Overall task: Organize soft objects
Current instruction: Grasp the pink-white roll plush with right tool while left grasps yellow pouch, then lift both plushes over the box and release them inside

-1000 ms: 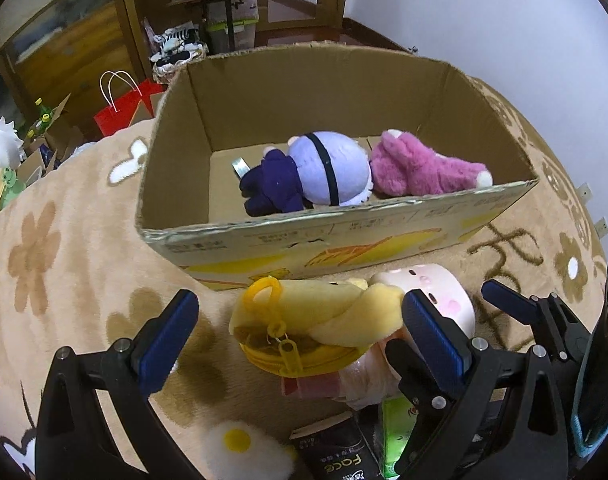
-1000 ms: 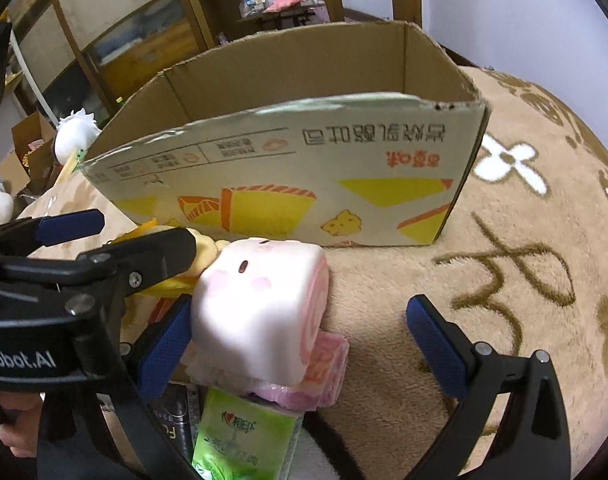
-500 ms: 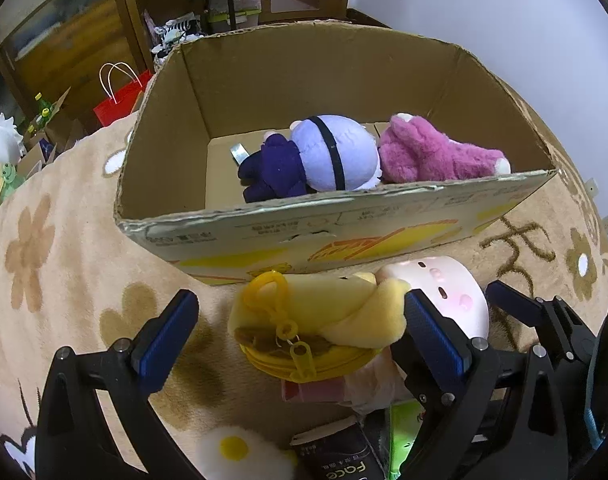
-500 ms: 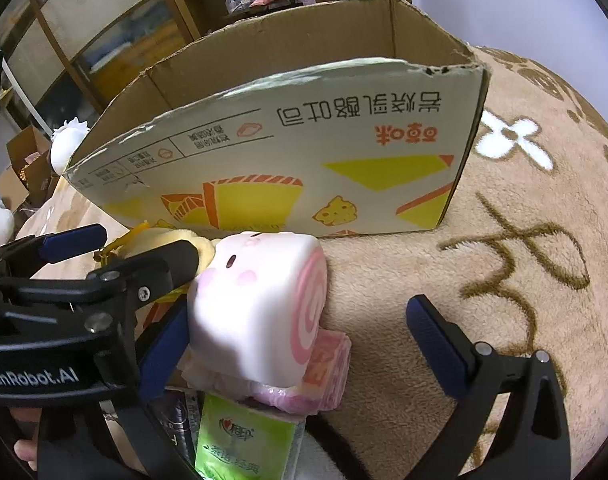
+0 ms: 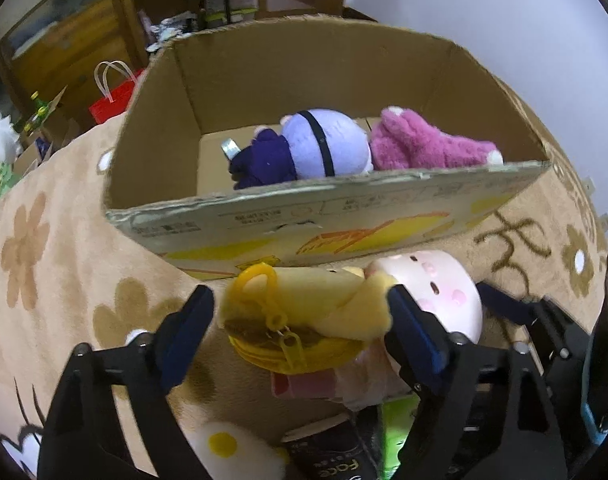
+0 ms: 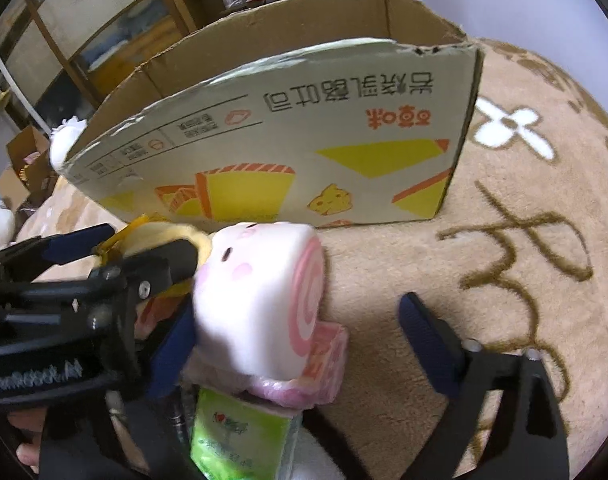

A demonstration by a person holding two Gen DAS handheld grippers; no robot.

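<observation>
Closing on the yellow plush (image 5: 308, 308) is the step in hand, as I judge it: the left gripper (image 5: 300, 326) has its fingers spread wide on either side of that toy, the right-hand pad touching or nearly touching its soft flank and the left-hand pad still apart from it, so nothing is gripped yet. The toy lies on the flowered blanket (image 5: 56, 264), just in front of the cardboard box (image 5: 344, 216), with its yellow clip and zipper pull toward 7 o'clock of its body. Better to pinch the stuffed bulk than the dangling clip, which would likely slip. The pink roll plush (image 6: 260, 300) presses against the yellow one at 3 o'clock, so squeezing slowly should keep it from being caught too. The right gripper (image 6: 304, 328) also stands wide open around the roll plush, its left pad close against the toy and its right pad well clear. In the box, a purple doll (image 5: 304, 152) and a magenta plush (image 5: 420, 144) already lie near the front wall; lift high enough to clear that rim, then release at 10 o'clock, where bare floor shows.
</observation>
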